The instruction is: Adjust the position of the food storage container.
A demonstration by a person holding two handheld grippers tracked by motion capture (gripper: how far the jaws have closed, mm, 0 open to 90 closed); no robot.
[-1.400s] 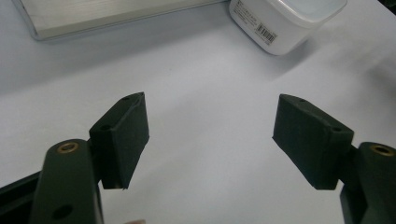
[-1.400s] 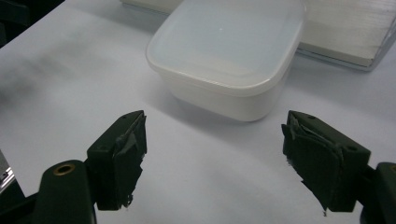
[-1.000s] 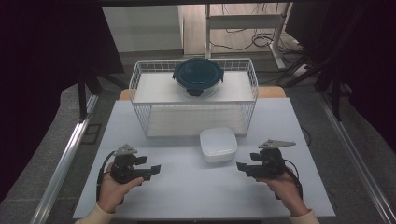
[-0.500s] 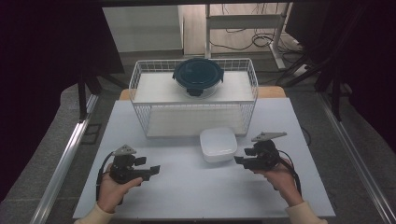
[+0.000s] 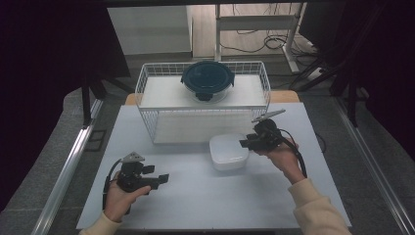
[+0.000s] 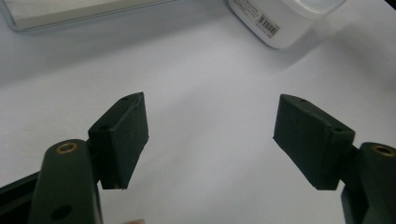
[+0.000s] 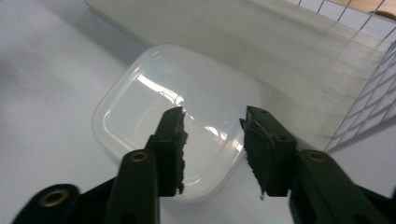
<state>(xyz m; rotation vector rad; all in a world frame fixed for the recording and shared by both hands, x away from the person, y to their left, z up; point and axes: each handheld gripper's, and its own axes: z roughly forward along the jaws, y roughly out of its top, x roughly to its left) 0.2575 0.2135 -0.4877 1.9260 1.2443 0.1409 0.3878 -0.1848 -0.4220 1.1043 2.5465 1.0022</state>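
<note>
A white square lidded container (image 5: pixel 228 152) lies on the white table (image 5: pixel 195 205), in front of a wire basket (image 5: pixel 147 85). My right gripper (image 5: pixel 243 143) hovers at the container's right edge, pointing left over it. In the right gripper view its jaws (image 7: pixel 212 140) hang just above the container's lid (image 7: pixel 140 107); they have just been closing and stand partly apart, with nothing pressed between them. My left gripper (image 5: pixel 161 177) rests at the front left, open and empty (image 6: pixel 210 135), with the container (image 6: pixel 280 18) farther off. A dark round lidded bowl (image 5: pixel 208 81) sits in the basket.
The wire basket stands across the back of the table, with a white panel (image 7: pixel 261 60) on its front, close behind the container. Bare tabletop lies between the two grippers. Dark floor and cables surround the table.
My right gripper has moved from the front right of the table forward and left, up to the white container, and its jaws have narrowed. The left gripper has kept still.
</note>
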